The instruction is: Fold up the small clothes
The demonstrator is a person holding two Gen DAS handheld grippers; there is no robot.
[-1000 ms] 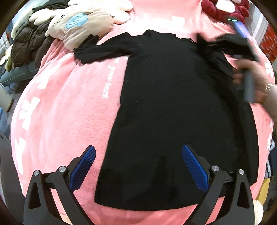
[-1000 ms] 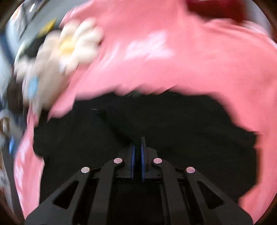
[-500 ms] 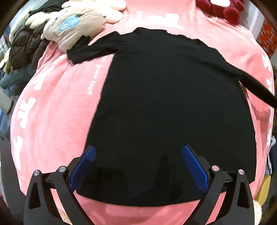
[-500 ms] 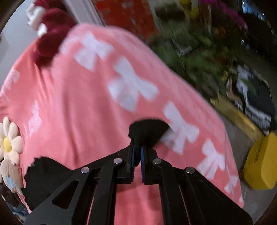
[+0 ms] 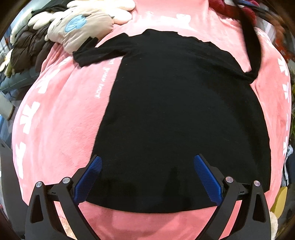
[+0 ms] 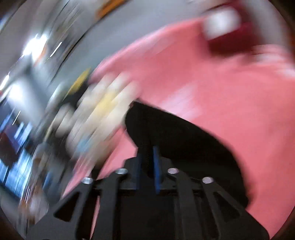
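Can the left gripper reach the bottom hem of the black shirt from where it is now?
Probably yes. The left gripper is open and hangs directly over the black shirt, whose bottom hem lies flat on the pink blanket. Nothing lies between the gripper and the hem.

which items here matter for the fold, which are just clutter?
Job:
black top, spread on the pink blanket
left gripper, open
right gripper, jaws just opening, sleeve strung up toward it

Clutter:
beige plush
dark jacket
red plush
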